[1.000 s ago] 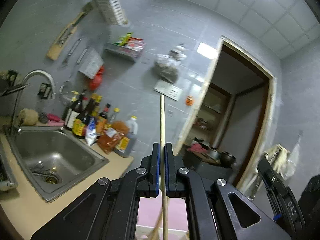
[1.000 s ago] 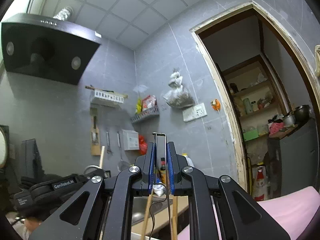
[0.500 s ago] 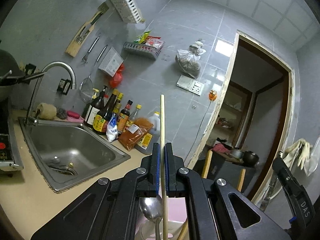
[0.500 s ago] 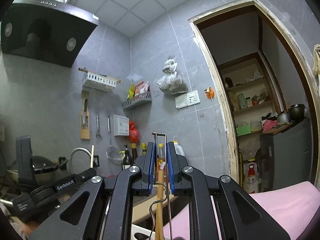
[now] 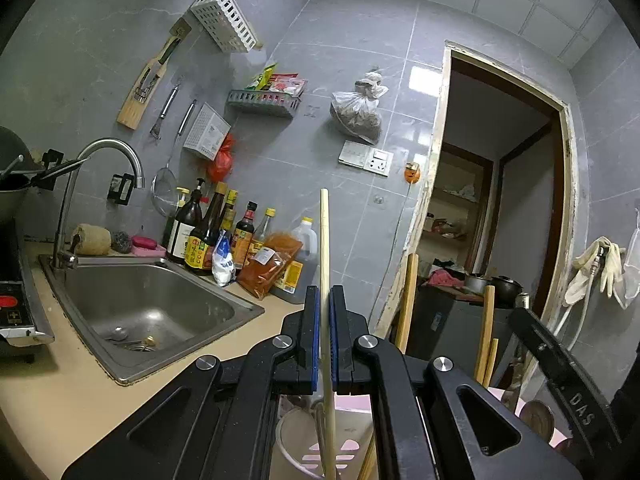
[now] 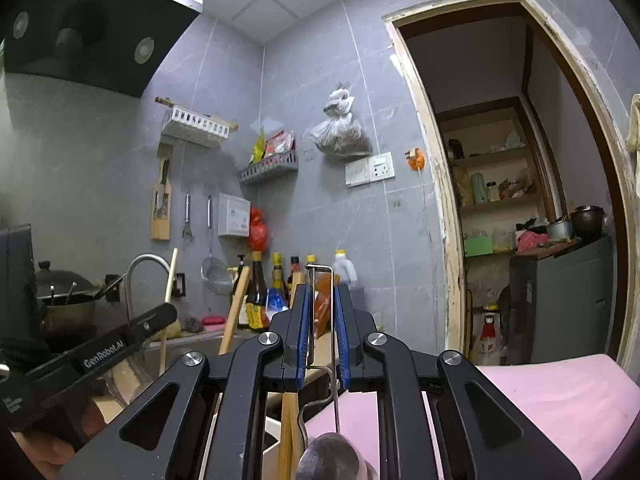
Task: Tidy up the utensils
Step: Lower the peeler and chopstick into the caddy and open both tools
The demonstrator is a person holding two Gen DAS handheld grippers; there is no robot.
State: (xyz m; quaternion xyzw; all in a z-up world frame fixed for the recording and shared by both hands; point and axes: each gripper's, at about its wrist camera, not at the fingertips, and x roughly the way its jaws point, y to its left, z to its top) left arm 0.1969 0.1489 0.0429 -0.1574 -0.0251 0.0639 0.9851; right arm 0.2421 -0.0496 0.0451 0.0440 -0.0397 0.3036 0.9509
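My left gripper (image 5: 325, 292) is shut on a long pale wooden stick (image 5: 325, 240) that stands upright between its blue pads. The stick's lower end runs down into a white and pink utensil holder (image 5: 289, 436) just under the gripper. My right gripper (image 6: 322, 292) is shut on the thin wire handle (image 6: 320, 269) of a metal utensil, whose rounded bowl (image 6: 330, 458) shows at the bottom edge. A wooden handle (image 6: 289, 420) stands beside it over the holder's white rim (image 6: 273, 430). In the right wrist view the left gripper's body (image 6: 116, 346) reaches in from the left.
A steel sink (image 5: 148, 312) with a curved tap (image 5: 108, 152) sits left on the beige counter (image 5: 60, 408). Several sauce bottles (image 5: 224, 240) line the wall. More wooden handles (image 5: 407, 300) stand to the right. A pink surface (image 6: 552, 400) lies right, before a doorway (image 6: 512, 180).
Both grippers have sunk, so the sink and counter sit higher in view. The utensil holder and the wooden handles have come into sight below them. Both grips are unchanged.
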